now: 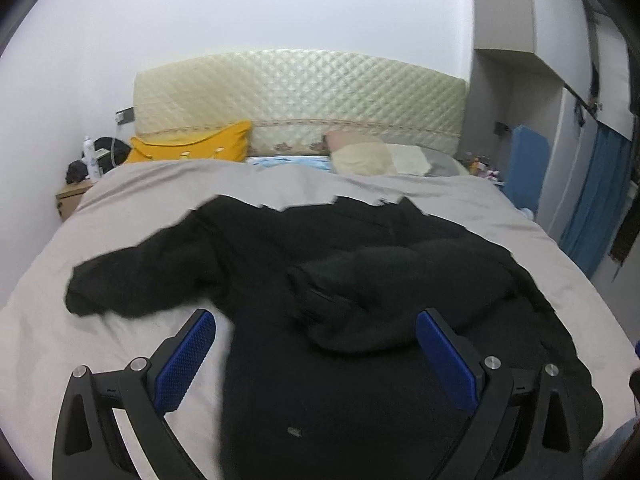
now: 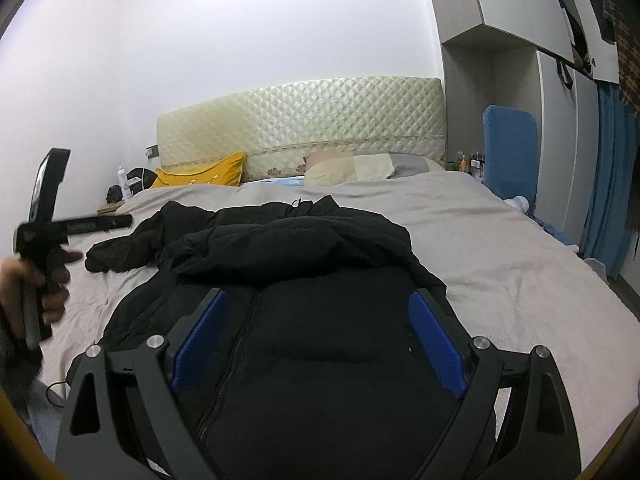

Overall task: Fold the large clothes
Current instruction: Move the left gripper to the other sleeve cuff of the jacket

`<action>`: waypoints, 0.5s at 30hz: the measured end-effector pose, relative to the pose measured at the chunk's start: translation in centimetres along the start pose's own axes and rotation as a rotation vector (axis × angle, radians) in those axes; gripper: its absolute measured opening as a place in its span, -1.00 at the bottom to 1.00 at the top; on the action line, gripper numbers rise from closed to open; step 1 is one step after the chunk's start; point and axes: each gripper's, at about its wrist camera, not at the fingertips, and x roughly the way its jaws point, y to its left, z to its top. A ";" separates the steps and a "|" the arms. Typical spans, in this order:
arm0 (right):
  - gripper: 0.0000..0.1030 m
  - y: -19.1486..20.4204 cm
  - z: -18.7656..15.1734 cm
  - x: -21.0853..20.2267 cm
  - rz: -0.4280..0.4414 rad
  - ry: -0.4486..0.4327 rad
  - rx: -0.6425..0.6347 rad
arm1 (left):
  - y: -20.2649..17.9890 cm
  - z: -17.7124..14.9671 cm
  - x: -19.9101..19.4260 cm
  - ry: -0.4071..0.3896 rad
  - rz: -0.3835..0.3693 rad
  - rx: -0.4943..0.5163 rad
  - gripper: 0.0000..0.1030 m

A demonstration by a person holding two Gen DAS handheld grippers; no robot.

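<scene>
The black jacket (image 2: 304, 320) lies spread across the middle of the bed (image 2: 500, 264), front up with its zip running down the centre, most likely laid flat so that it can be folded on a broad soft surface. One sleeve (image 1: 136, 280) trails out to the left over the grey cover, while the other sleeve (image 1: 380, 304) is already brought across the chest, which reads as a first fold made, with the left sleeve not yet folded in. The left tool (image 1: 316, 364) hovers low over the jacket's near left part with its jaws wide apart and nothing between them; the right tool (image 2: 320, 340) hangs over the lower front, jaws likewise apart and gripping nothing. Both seem placed to choose the next hold, probably the loose sleeve or the hem. No box, basket or other container for the clothes shows. Beyond the jacket sit a yellow pillow (image 1: 192, 146), a pale pillow (image 1: 376, 156) and the quilted headboard (image 1: 300, 92).
</scene>
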 end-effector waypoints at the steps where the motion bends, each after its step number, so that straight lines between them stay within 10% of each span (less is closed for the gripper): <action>1: 0.78 -0.1 0.0 0.1 -0.005 0.002 0.003 | 1.7 0.9 0.2 0.007 0.006 -0.014 0.97; 15: 0.86 0.2 0.3 2.0 -0.069 0.055 0.011 | 24.6 1.0 6.8 0.154 0.016 -0.381 0.97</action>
